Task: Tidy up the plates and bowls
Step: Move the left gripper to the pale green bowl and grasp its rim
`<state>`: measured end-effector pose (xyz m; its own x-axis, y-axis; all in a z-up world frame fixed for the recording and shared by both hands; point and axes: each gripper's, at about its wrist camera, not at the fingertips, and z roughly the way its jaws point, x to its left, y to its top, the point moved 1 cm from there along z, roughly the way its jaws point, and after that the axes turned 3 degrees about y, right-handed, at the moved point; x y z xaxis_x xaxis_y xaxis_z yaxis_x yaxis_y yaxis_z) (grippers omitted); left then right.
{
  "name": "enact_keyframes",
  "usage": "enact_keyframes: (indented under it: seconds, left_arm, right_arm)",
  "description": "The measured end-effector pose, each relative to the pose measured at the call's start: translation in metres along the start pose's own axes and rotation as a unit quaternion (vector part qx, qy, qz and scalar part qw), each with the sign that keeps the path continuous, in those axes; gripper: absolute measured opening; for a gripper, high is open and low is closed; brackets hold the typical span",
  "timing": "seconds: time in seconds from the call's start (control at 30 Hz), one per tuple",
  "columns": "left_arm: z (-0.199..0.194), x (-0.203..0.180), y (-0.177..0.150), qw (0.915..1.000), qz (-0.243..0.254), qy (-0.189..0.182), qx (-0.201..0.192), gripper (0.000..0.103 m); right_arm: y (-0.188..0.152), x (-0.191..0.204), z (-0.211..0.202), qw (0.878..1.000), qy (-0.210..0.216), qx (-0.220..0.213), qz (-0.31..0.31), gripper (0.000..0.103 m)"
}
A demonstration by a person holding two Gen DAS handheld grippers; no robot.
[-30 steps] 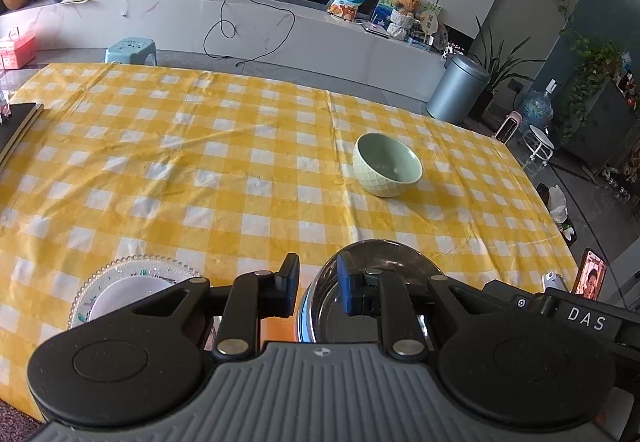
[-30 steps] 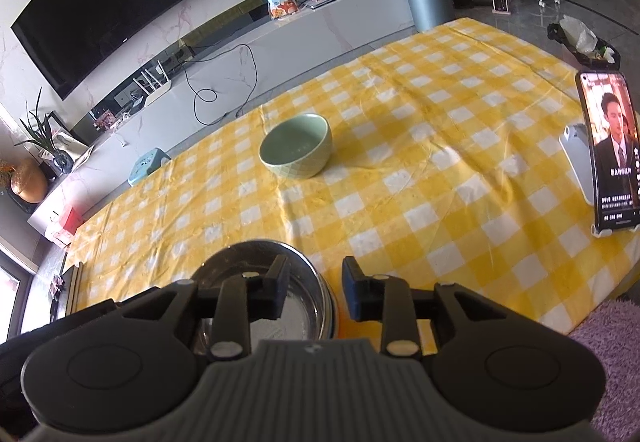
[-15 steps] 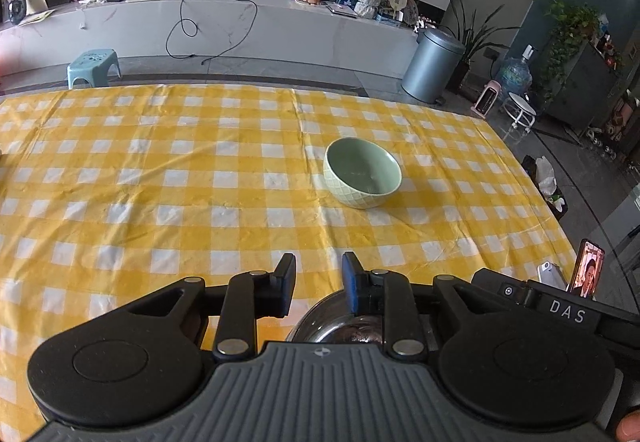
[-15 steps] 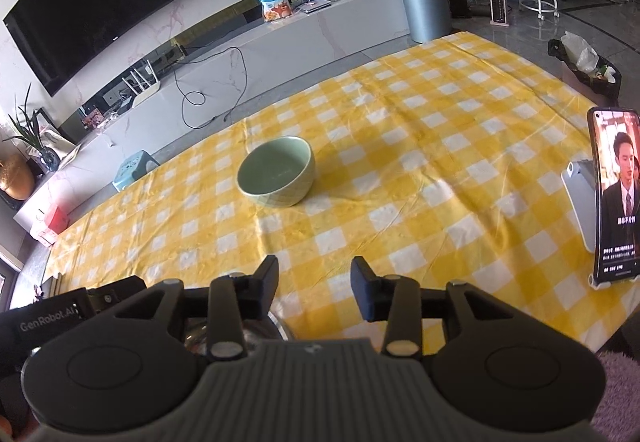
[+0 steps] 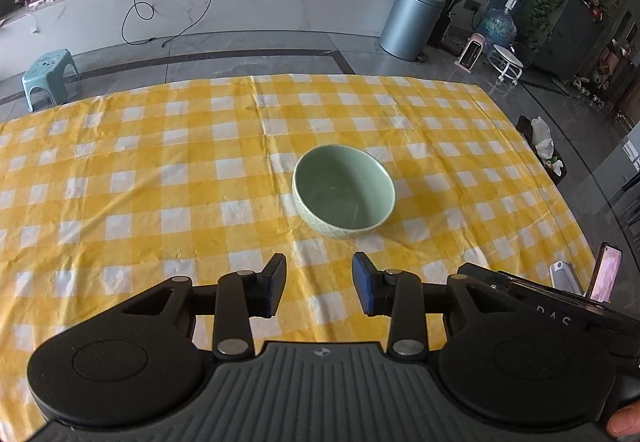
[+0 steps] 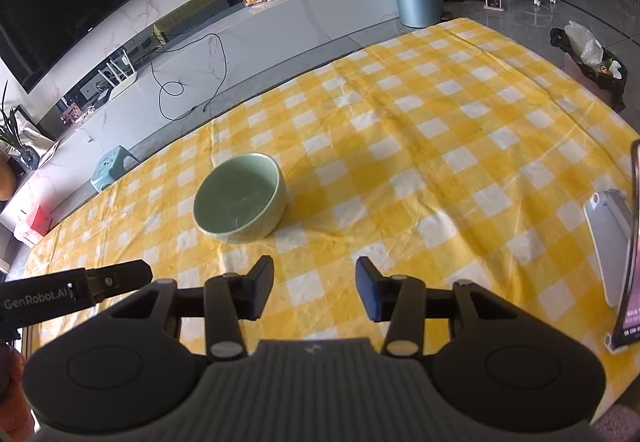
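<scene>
A pale green bowl [image 5: 344,191] stands upright and empty on the yellow checked tablecloth [image 5: 140,181], just ahead of both grippers. My left gripper [image 5: 319,284] is open and empty, a short way in front of the bowl's near side. My right gripper [image 6: 314,288] is open and empty, with the green bowl [image 6: 240,199] ahead and to its left. The right view shows the left gripper's body [image 6: 76,292] at its left edge. No steel bowl or plate is in view.
A phone on a white stand [image 6: 624,254] stands at the table's right edge; it also shows in the left wrist view [image 5: 600,278]. Beyond the table are a grey bin [image 5: 412,21], a blue stool [image 5: 48,73] and a long white cabinet [image 5: 200,5].
Both grippers have moved forward toward the green bowl and their jaws have opened wider. The steel bowl and the plate beneath them have dropped out of view.
</scene>
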<state>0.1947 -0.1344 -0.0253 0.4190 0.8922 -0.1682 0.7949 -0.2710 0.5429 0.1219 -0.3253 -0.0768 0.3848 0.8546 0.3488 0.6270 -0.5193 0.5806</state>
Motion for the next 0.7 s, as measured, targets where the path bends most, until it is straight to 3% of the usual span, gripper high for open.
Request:
enact_keyframes:
  seconds: [0.17, 0.53, 0.7]
  left_arm:
    - [0.026, 0.009, 0.022, 0.9996, -0.019, -0.015, 0.012, 0.042]
    - [0.088, 0.018, 0.051, 0.9988, -0.023, -0.005, 0.043, 0.042]
    - [0.108, 0.023, 0.049, 0.9976, -0.030, -0.006, 0.062, 0.033]
  right_arm:
    - [0.018, 0.008, 0.024, 1.000, 0.002, 0.002, 0.000, 0.045]
    - [0.047, 0.027, 0.083, 1.000, 0.002, 0.022, 0.003, 0.033]
    - [0.051, 0.026, 0.104, 0.999, 0.000, 0.042, 0.008, 0.025]
